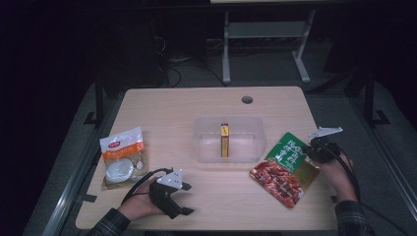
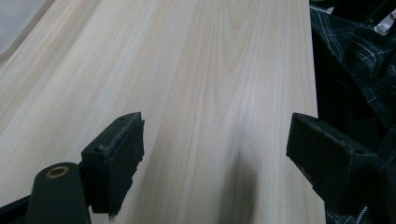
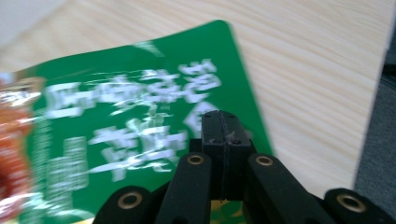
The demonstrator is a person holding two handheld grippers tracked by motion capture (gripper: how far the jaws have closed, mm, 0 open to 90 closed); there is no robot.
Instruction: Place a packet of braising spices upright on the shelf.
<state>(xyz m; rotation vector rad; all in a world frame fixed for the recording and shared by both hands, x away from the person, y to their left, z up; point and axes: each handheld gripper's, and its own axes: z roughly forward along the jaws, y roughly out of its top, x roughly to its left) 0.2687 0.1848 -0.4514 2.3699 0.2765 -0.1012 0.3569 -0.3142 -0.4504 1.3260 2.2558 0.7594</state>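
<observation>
On the table (image 1: 206, 196), the green pouch (image 1: 285, 167) lies diagonally, green end toward its far right.

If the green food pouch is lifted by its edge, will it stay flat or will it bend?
The green pouch looks like thin, glossy film, so it will probably sag away from the right gripper, whose jaws are shut at its edge. The shiny surface may slip. It lies flat on the table, so rolling or tipping seems unlikely.

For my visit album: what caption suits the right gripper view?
Right tool, jaws shut, pinching the edge of a green food packet over the wooden table.
</observation>
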